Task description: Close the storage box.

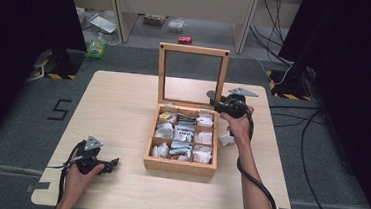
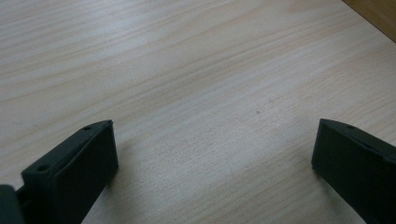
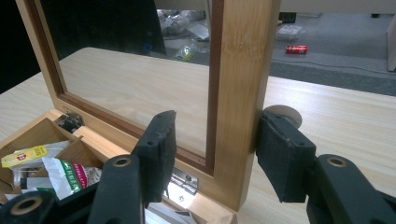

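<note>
A wooden box (image 1: pixel 180 164) stands mid-table with its glass-paned lid (image 1: pixel 194 49) upright. Its compartments hold several tea packets (image 1: pixel 185 133). My right gripper (image 1: pixel 213 97) is at the lid's right post, low down near the hinge. In the right gripper view the jaws of this gripper (image 3: pixel 215 126) straddle the post (image 3: pixel 240 70): the right pad (image 3: pixel 275 149) touches the wood, the left pad (image 3: pixel 161 144) stands off in front of the glass. My left gripper (image 1: pixel 113 163) rests open at the table's front left, with bare tabletop between the jaws of the gripper (image 2: pixel 215 135).
A small white packet (image 1: pixel 226 140) lies on the table just right of the box. Packets (image 3: pixel 56 170) show inside the box's near compartments. Beyond the table, a red can (image 1: pixel 185 40) and clutter lie on the floor, with cables at the right.
</note>
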